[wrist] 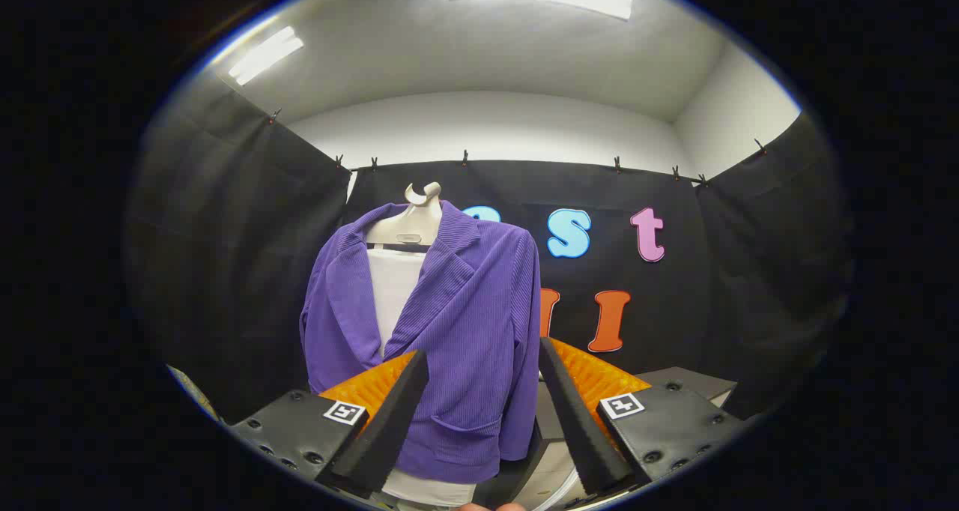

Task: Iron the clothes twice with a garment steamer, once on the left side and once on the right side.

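Note:
A purple ribbed jacket (pixel 457 309) hangs on a pale hanger (pixel 410 222) over a white panel (pixel 393 290), in front of the black booth wall. My gripper (pixel 483 355) is open and points at the jacket's lower half, whose hem and pocket show through the gap between the fingers. Nothing is pressed between the fingertips (pixel 410 380). Low between the finger bases I see a dark part (pixel 515 470) and a pale curved tube (pixel 563 488); I cannot tell what they belong to.
A grey flat surface (pixel 693 382) lies beyond the right finger, below the black cloth wall. Black cloth closes off the left and right sides. Bright ceiling lights are overhead.

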Action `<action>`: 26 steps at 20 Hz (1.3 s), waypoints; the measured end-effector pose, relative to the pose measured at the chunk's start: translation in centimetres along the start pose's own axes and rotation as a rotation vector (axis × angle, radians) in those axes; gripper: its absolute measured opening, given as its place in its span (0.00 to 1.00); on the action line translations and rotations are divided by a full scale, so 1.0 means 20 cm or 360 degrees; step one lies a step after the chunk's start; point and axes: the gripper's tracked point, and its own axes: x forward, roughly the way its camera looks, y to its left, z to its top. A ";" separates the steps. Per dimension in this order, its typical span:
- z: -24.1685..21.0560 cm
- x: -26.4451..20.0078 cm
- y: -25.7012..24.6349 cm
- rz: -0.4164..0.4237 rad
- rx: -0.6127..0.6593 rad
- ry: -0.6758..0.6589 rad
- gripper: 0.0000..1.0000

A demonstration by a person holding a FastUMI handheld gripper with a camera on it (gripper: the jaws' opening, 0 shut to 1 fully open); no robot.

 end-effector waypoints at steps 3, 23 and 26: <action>-0.01 0.01 0.00 0.0003 0.0008 0.0007 0.98; -0.02 0.06 0.02 0.0006 0.0012 0.0017 0.98; -0.02 0.08 0.01 -0.0002 0.0012 0.0022 0.98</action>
